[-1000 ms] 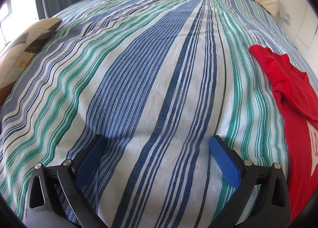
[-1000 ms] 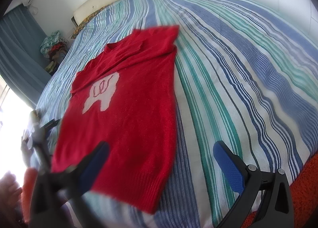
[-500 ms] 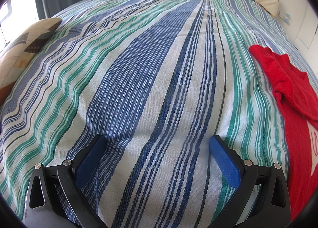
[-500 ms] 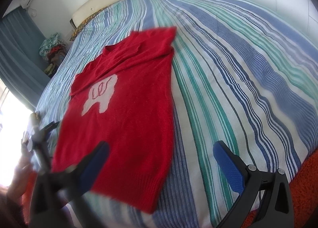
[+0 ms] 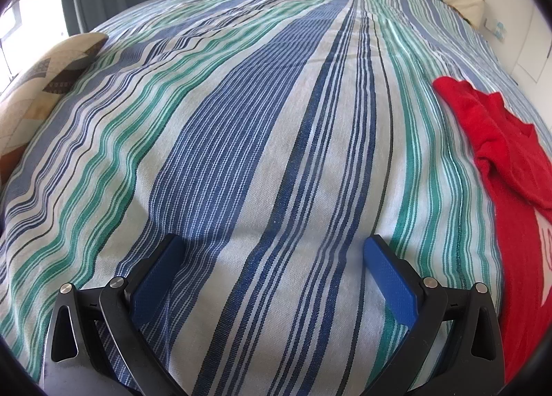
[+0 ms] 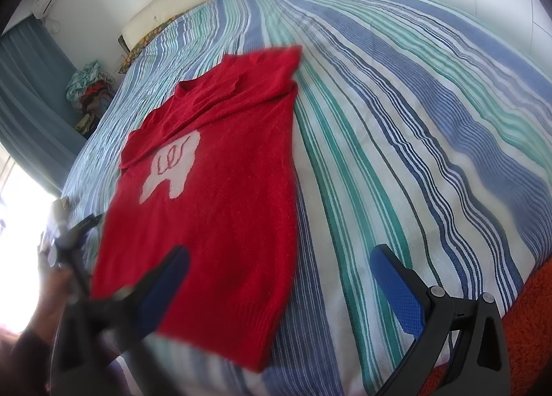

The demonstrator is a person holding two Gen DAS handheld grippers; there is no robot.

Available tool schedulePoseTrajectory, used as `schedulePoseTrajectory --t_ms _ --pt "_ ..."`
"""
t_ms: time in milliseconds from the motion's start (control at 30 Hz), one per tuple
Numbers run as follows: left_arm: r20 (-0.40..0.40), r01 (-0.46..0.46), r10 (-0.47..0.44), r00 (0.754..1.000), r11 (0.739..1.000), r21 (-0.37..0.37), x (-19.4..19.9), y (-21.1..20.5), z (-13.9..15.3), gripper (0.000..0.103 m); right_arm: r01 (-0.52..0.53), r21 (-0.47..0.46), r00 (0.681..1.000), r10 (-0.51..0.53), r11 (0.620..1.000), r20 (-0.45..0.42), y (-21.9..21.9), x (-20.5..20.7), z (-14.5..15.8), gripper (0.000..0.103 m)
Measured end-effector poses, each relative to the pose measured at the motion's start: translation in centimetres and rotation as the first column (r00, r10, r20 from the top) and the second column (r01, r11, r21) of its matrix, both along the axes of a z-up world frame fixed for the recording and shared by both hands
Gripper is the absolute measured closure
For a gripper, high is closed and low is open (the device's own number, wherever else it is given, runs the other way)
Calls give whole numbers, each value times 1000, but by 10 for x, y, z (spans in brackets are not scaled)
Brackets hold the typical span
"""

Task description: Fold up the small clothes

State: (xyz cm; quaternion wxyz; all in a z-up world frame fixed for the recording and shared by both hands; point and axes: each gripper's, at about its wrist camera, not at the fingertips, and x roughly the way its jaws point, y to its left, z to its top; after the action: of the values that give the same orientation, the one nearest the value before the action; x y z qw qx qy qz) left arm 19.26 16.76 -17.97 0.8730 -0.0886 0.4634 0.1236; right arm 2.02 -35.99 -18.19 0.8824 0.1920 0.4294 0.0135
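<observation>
Sweater (image 6: 220,195) lies flat on the bedspread (image 6: 396,140); my right claw (image 6: 279,266) and left claw (image 5: 267,259) hang wide, empty. Pinching bedspread along with the hem would drag everything crooked.

1. Daylight floods in from a window (image 6: 13,223) at the left, blown out to white in the right wrist view.
2. The right wrist view is motion-blurred, its left finger (image 6: 162,278) smeared.
3. The left wrist view is sharp; fisheye bends the striped bedspread (image 5: 241,154), corners dark.
</observation>
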Motion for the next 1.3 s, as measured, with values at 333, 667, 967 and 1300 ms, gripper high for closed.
schedulePoseTrajectory --t_ms 333,667,967,1300 --pt "0 -10 10 1000 1000 -3 0 0 0 0 -7 -5 1000 7 1000 -16 2 5 -5 0" --pt "-78 -9 5 997 999 -51 9 6 1 0 2 4 1000 -2 1000 -9 -1 5 -4 1" --pt "18 264 -264 964 960 -91 -76 -24 103 5 -53 -155 995 65 987 77 -41 -21 76 0" --pt "-55 429 -475 878 833 -351 -130 -106 76 4 -327 137 937 339 935 -79 -27 -25 60 1"
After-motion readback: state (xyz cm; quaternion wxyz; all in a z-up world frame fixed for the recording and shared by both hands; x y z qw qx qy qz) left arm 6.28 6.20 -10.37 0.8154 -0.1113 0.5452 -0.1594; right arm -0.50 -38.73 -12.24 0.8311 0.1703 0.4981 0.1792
